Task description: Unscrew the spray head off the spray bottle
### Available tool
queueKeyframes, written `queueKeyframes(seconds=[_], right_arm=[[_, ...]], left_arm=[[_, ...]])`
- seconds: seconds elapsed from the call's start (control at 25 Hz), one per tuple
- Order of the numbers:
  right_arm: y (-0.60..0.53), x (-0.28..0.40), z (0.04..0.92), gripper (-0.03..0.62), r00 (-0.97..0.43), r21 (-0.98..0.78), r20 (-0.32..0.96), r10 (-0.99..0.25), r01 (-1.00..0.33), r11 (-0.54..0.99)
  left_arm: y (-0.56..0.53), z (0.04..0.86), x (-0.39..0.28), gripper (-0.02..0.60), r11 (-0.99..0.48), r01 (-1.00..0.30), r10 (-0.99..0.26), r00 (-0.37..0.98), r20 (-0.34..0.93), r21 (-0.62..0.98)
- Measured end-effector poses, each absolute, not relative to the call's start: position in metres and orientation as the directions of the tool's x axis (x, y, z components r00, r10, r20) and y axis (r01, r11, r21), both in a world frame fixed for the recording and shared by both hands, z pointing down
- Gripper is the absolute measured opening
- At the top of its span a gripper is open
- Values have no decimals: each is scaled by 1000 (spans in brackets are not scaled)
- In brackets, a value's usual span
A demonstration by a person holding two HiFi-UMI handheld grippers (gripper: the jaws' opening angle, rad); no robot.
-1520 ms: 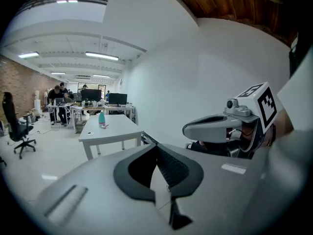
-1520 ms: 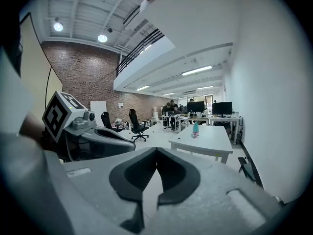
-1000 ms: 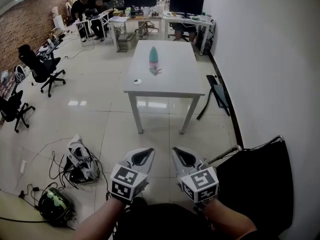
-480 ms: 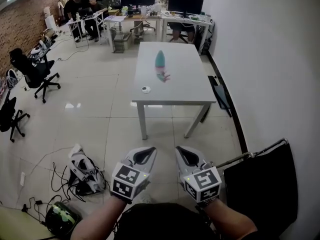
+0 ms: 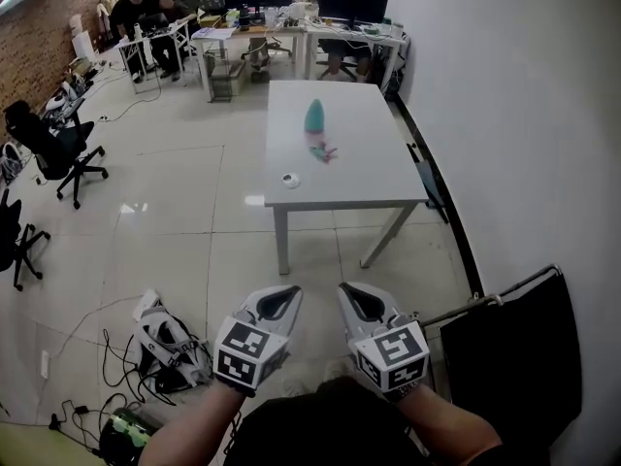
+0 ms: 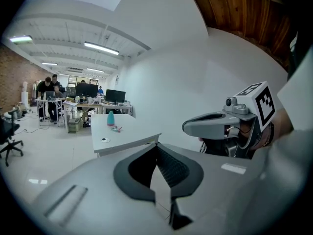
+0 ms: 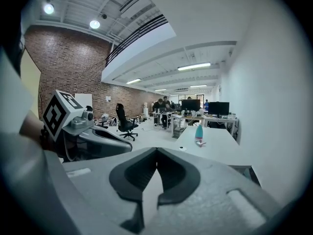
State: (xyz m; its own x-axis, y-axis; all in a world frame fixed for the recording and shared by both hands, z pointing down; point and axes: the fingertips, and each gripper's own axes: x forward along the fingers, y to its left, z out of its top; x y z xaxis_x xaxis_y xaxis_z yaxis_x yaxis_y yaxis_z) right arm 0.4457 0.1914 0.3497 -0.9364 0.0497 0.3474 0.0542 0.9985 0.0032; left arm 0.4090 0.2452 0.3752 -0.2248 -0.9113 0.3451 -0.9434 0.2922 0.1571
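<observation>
The left gripper (image 5: 276, 302) and the right gripper (image 5: 357, 300) are both closed and hold nothing. The spray bottle (image 5: 314, 117) stands far off on the table (image 5: 361, 168). A clumsy bump there could knock it over.

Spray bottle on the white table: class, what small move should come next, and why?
Probably step closer to the white table: the teal spray bottle sits far ahead, while the left gripper and right gripper, both shut and empty, hang over the floor.

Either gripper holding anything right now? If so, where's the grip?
Nothing is held. The left gripper and right gripper are both shut and empty; the spray bottle stands untouched on the table ahead.
</observation>
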Motion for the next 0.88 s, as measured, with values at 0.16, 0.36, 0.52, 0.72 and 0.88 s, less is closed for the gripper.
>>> queueKeyframes(seconds=[0.16, 0.36, 0.52, 0.72, 0.88], right_arm=[[189, 428, 354, -9, -934, 0, 353, 52, 56, 998], [181, 397, 357, -9, -936, -14, 347, 66, 66, 998], [166, 371, 362, -9, -937, -28, 341, 70, 65, 998], [137, 340, 366, -9, -937, -44, 342, 74, 63, 997], [115, 319, 368, -9, -935, -58, 344, 86, 71, 996]], left_arm=[[245, 379, 394, 15, 296, -941, -910, -226, 348, 162], [238, 383, 365, 15, 308, -938, -902, -236, 362, 157], [224, 388, 339, 15, 311, -939, -894, -238, 378, 144], [195, 389, 309, 15, 310, -941, -890, -235, 392, 139], [171, 391, 288, 15, 315, -940, -881, -237, 409, 132]])
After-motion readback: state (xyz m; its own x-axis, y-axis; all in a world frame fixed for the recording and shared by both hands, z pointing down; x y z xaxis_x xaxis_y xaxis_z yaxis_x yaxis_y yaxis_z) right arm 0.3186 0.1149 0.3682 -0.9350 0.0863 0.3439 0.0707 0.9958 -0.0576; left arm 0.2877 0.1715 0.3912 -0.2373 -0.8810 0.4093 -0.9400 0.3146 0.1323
